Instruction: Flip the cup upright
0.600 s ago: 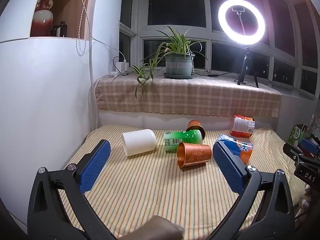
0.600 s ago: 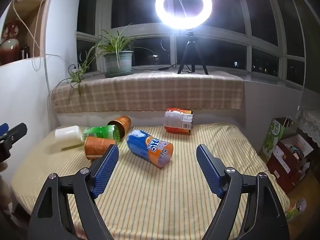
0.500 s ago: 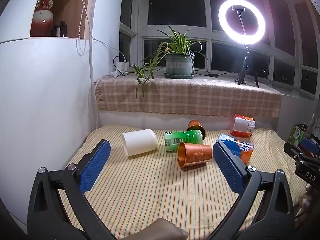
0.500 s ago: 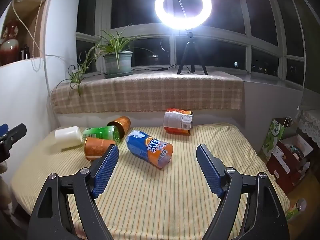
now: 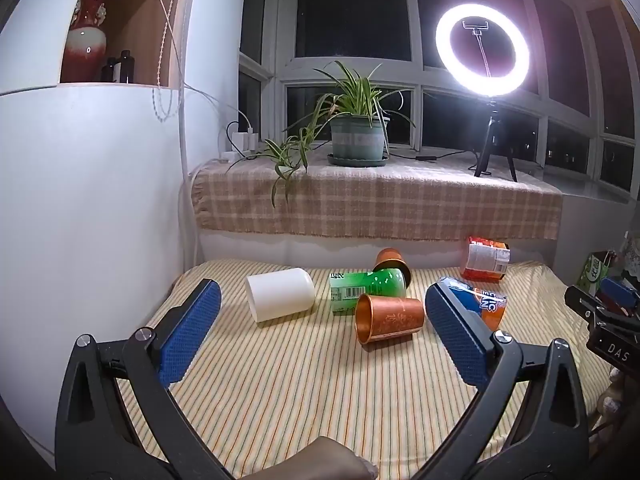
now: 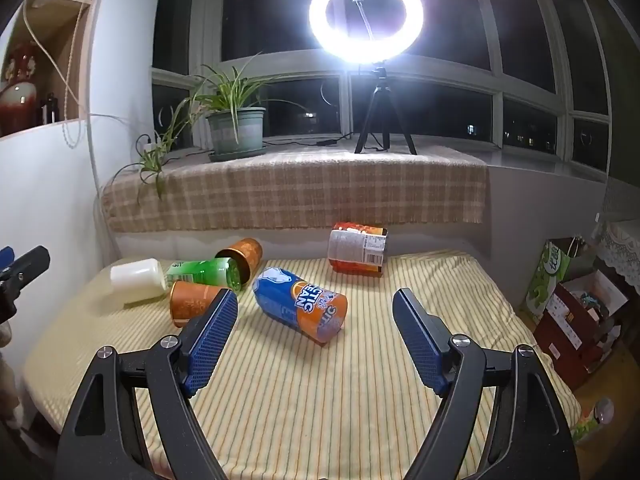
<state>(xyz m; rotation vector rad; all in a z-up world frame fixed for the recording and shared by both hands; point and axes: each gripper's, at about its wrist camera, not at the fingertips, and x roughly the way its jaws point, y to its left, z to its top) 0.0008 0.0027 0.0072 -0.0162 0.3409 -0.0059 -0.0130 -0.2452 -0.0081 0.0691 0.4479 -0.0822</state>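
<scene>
Six containers lie toppled on a striped yellow cloth-covered table point(image 5: 280, 384), none yet set upright. The left gripper point(image 5: 320, 336) hangs above the near edge with its blue-padded jaws spread wide and nothing between them; the right gripper point(image 6: 314, 336) does likewise, jaws apart and empty.

In the left wrist view, a copper-coloured embossed metal cup point(image 5: 389, 317) lies on its side at about 1 o'clock from the left gripper, its open mouth turned toward 9 o'clock. Just behind it, seemingly touching, rests a green plastic cup with a barcode label point(image 5: 366, 287), and a second copper cup point(image 5: 392, 261) sits at that one's far end. A plain white cylindrical cup point(image 5: 280, 294) lies apart at 11 o'clock. In the right wrist view, a blue-and-orange printed can-shaped cup point(image 6: 300, 306) lies nearly centred ahead of the right gripper at 12 o'clock, and a red-and-white labelled cup point(image 6: 357, 249) lies farther back toward the wall.

Which cup goes first cannot be told; the blue-and-orange one looks best aligned. To do the step well, the gripper should likely come down across the cup's round body, not along its length, close near mid-height to stop rolling, then rotate so the closed base meets the cloth squarely. Crowded neighbours at left risk being knocked.
</scene>
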